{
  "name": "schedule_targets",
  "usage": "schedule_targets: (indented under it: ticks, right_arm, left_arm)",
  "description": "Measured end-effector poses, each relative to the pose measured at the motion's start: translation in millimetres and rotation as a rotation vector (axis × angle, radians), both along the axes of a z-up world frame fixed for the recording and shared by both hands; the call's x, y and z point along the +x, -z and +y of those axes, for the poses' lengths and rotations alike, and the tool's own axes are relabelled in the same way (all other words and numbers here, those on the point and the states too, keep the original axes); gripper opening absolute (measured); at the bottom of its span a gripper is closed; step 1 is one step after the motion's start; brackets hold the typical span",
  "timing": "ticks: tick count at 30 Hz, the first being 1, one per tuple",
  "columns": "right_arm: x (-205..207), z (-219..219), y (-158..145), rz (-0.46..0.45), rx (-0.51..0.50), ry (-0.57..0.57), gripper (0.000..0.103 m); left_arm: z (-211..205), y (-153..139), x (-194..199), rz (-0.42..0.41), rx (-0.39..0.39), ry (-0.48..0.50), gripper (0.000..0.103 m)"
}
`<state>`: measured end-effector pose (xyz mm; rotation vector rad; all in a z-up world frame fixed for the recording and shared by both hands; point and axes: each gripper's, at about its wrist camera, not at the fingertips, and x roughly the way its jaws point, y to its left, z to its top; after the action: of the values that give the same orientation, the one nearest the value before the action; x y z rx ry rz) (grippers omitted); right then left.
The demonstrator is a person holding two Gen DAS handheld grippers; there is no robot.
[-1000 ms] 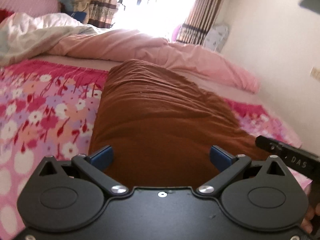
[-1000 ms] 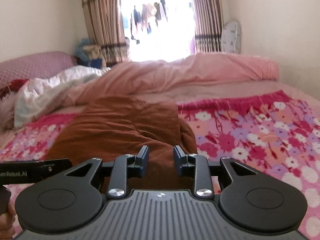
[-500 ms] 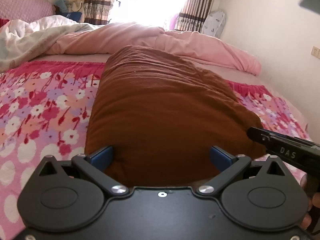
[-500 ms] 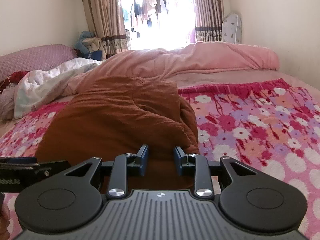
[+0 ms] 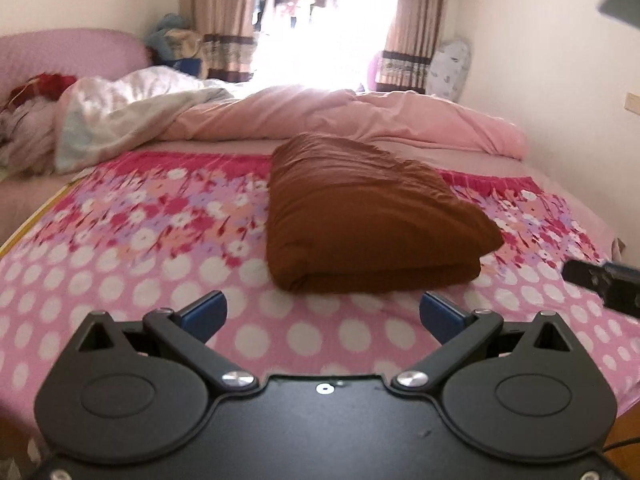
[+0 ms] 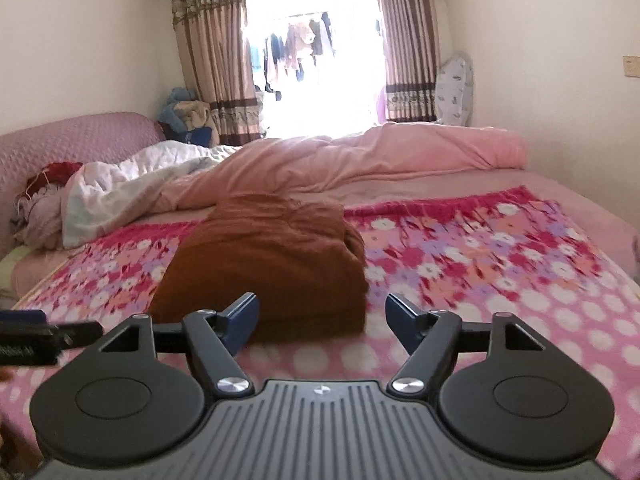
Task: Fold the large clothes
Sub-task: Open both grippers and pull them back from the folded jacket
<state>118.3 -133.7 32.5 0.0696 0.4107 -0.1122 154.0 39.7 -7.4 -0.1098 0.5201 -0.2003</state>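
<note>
Both the left gripper (image 5: pixel 323 313) and right gripper (image 6: pixel 322 318) have fingers apart, empty. A bump could unfold the brown garment (image 5: pixel 368 224).

We see the bed (image 5: pixel 120 280) carrying a folded brown garment (image 5: pixel 368 220) at centre, and a pink quilt (image 5: pixel 360 120) lying farther back.

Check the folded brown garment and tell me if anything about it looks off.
The brown garment lies folded on the floral blanket, both grippers open and clear of it. One oddity: in the right wrist view its far right side bunches unevenly instead of lying flat.
</note>
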Motion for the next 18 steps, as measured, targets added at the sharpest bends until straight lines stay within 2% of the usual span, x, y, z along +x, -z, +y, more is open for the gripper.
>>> schedule_targets:
  ticks: [5, 8, 18]
  right_arm:
    - [-38.8, 1.7, 7.4, 0.023, 0.012, 0.008, 0.086]
    - [-53.5, 2.1, 10.3, 0.025, -0.016, 0.036, 0.086]
    - [-64.9, 3.9, 14.7, 0.045, 0.002, 0.035, 0.086]
  left_arm:
    - [12.9, 4.4, -33.5, 0.029, -0.008, -0.058, 0.103]
    - [16.3, 9.0, -47.3, 0.055, 0.002, -0.076, 0.103]
    - [17.8, 13.8, -63.7, 0.098, 0.011, -0.084, 0.103]
